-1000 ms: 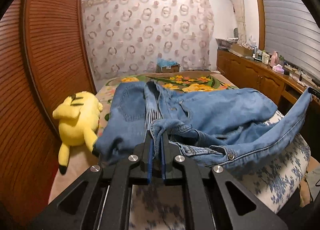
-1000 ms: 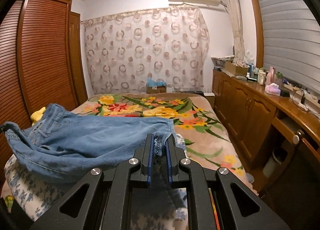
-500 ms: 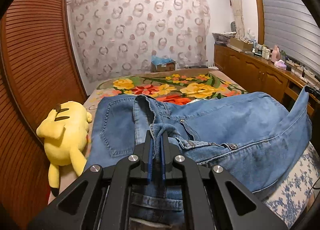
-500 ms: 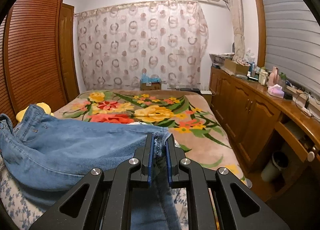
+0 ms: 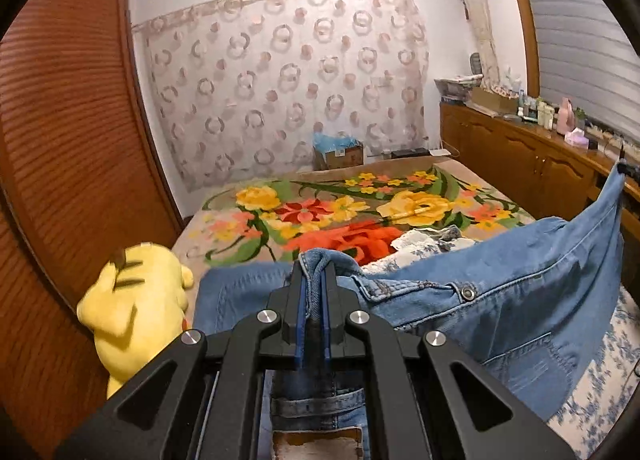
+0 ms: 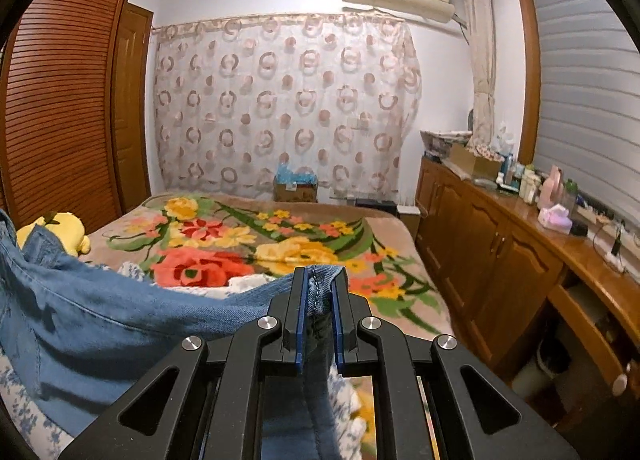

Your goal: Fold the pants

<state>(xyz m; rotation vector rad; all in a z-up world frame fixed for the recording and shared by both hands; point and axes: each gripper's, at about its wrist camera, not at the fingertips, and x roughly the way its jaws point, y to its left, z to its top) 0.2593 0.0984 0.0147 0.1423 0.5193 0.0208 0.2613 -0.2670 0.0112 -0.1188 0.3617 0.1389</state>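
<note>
Blue denim pants [image 5: 500,292] hang stretched between both grippers over the near end of the bed. My left gripper [image 5: 313,272] is shut on a bunched edge of the waistband, with the button and fly just to its right. In the right wrist view the pants [image 6: 100,324] run off to the left, and my right gripper [image 6: 320,280] is shut on a stitched denim edge that sticks up between the pads. Denim also hangs below both grippers. The far corner of the pants rises at the right edge of the left wrist view.
A floral blanket [image 5: 340,211] covers the bed ahead, with a blue-and-white flowered cloth [image 5: 600,400] under the pants. A yellow plush toy [image 5: 136,300] lies at the bed's left, against the wooden wardrobe [image 5: 60,163]. A wooden sideboard [image 6: 520,252] with bottles runs along the right.
Both grippers have drawn back toward the near end of the bed with the pants in their grip. More of the floral blanket now shows beyond the denim.
</note>
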